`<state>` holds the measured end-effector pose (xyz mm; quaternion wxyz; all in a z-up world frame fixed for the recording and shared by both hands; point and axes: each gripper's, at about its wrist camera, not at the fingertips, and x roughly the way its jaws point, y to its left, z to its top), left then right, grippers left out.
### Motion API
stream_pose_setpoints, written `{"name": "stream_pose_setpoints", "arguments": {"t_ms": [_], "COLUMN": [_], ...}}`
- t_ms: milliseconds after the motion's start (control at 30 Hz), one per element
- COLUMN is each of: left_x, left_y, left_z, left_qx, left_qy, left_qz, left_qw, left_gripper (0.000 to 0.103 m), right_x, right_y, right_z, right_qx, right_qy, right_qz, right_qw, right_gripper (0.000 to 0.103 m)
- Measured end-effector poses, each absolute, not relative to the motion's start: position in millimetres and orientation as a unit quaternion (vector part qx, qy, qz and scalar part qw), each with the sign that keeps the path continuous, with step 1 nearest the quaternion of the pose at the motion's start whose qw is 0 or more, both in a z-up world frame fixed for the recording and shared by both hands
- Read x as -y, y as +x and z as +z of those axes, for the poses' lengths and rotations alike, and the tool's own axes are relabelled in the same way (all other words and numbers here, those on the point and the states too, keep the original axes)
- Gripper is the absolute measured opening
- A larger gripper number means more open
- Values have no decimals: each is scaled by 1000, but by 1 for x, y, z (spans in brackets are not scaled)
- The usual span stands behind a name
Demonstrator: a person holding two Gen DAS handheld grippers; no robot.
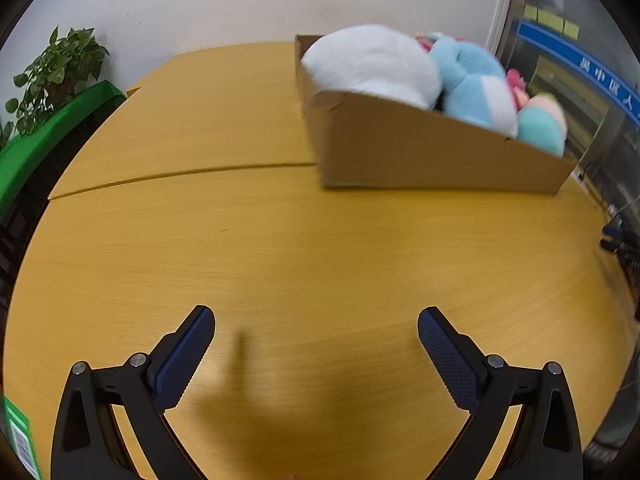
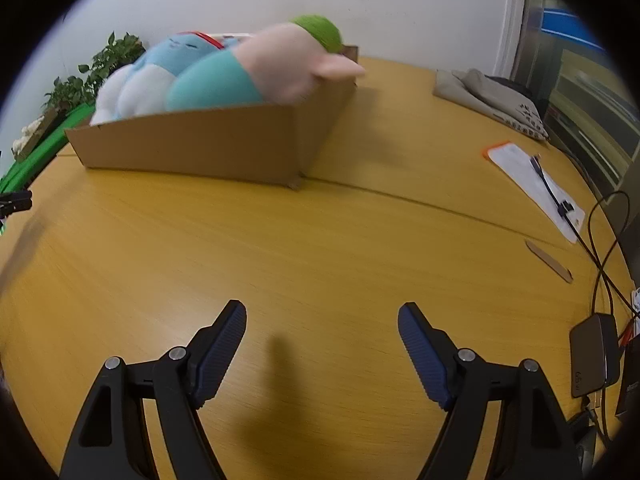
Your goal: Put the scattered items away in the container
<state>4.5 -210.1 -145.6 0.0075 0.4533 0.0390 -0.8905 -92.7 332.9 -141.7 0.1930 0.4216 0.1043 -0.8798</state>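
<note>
Plush toys fill the cardboard box, piled above its rim, and the box stands on the far side of the wooden tabletop. From the left wrist view, a big white plush bulges over the near-left corner of the box, a blue-and-white one sits just beside it, and a teal-and-pink plush is wedged at the right end. A little bright pink shows between them, too blurred to name.

The left tongs are spread wide over bare wood, nothing between the blue pads, their shadow dark on the tabletop below.

Over in the right wrist view, the same box sits up and to the left, with the blue-and-white plush against a teal-and-pink one whose pale pink limb pokes out over the box's wall; a green plush peeks up behind. The right tongs are parted too, a touch less wide, holding nothing, well apart from the box.

Off to the right lie a white sheet with an orange edge, a black cable running across it, a grey cloth bundle near the far edge, a flat wooden stick and a dark power adapter. A leafy potted plant stands beyond the tabletop on the left, above something bright green.
</note>
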Motion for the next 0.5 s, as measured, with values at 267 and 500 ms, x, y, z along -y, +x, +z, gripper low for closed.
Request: {"name": "stream_pose_setpoints", "arguments": {"t_ms": [267,500], "left_x": [245,263], "left_y": [7,7], "left_z": [-172,-174], "left_qx": [22,30], "left_qy": [459,447], "left_qz": [-887,-892], "left_qw": [-45,-66], "left_gripper": [103,103], "right_x": [-349,-346], "right_y": [-95,-101], "right_z": [-157,-159], "right_qx": [-139,-139], "right_qy": [421,419], "right_qz": [-865,-857], "right_qw": [234,267], "right_gripper": [80,88]}}
